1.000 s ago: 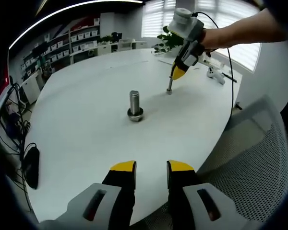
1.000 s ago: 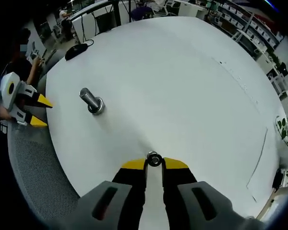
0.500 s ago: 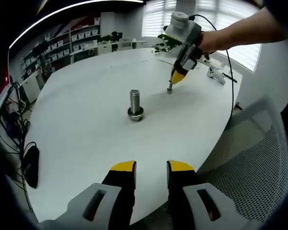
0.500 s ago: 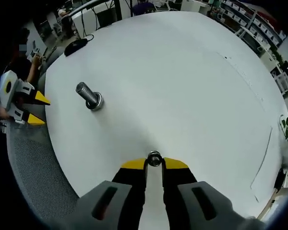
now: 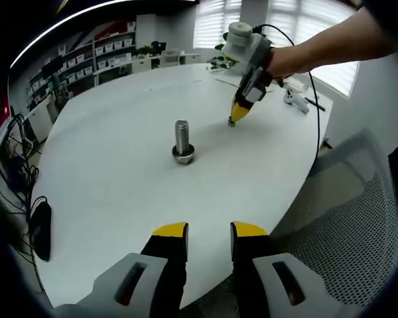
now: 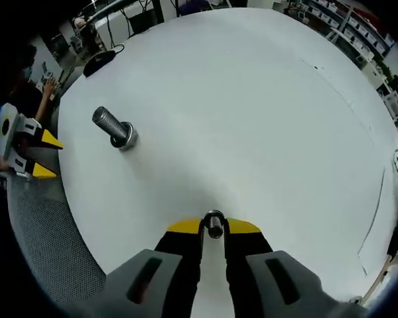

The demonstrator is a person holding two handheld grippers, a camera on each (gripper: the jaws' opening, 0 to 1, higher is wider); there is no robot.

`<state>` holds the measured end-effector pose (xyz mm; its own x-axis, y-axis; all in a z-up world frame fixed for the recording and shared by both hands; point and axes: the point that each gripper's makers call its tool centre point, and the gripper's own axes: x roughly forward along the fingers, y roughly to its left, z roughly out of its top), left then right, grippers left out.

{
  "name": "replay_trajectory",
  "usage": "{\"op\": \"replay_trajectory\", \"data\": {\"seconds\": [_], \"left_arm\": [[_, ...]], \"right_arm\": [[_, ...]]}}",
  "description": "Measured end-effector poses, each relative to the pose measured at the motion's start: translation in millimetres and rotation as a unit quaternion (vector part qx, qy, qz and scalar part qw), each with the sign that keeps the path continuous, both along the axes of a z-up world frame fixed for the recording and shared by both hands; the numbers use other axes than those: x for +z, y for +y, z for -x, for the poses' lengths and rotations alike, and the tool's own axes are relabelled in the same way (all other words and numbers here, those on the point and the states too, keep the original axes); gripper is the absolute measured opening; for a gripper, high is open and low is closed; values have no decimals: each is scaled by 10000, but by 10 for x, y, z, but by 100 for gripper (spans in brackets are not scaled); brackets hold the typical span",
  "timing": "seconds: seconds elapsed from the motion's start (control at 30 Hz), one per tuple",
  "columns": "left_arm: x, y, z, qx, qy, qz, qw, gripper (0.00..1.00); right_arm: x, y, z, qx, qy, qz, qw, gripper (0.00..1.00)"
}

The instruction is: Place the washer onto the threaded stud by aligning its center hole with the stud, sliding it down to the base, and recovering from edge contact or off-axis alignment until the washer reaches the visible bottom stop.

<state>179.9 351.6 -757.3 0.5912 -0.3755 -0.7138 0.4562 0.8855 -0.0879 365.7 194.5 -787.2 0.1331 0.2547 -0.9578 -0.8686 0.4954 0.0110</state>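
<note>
Washer (image 6: 214, 224) pinched in right tool (image 6: 213, 227), low over worktop (image 6: 265, 119), well apart from stud (image 6: 113, 127). Left tool (image 5: 209, 230) narrow, empty. Pickup done; carry, alignment, seating remain.

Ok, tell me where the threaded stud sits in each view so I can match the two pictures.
Left gripper view: the threaded stud stands upright on the white table, just left of centre, ahead of the left gripper.
Right gripper view: the stud is at upper left, leaning in the fisheye, far from the washer held in the right gripper.
Shared landmark: the black mouse near the table's edge.
</note>
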Motion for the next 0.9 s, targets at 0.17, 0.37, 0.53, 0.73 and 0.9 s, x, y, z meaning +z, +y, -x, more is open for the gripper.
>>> {"op": "replay_trajectory", "data": {"seconds": [0.17,0.37,0.53,0.73,0.9], "left_arm": [[-6,-14,10,-38,25,4,10000,23],[-6,-12,12,-39,14,10,10000,23],[4,-31,17,-75,10,48,10000,23],[22,-48,10,-103,-39,92,9999,23],[36,-39,3,-76,-75,105,9999,23]], "right_arm": [[10,25,14,-62,-24,-58,10000,15],[11,43,24,-59,-64,-78,9999,17],[95,53,37,-15,-332,-167,9993,25],[208,-7,55,-201,-508,-392,9977,25],[304,-76,157,-388,-629,-723,9946,26]]}}
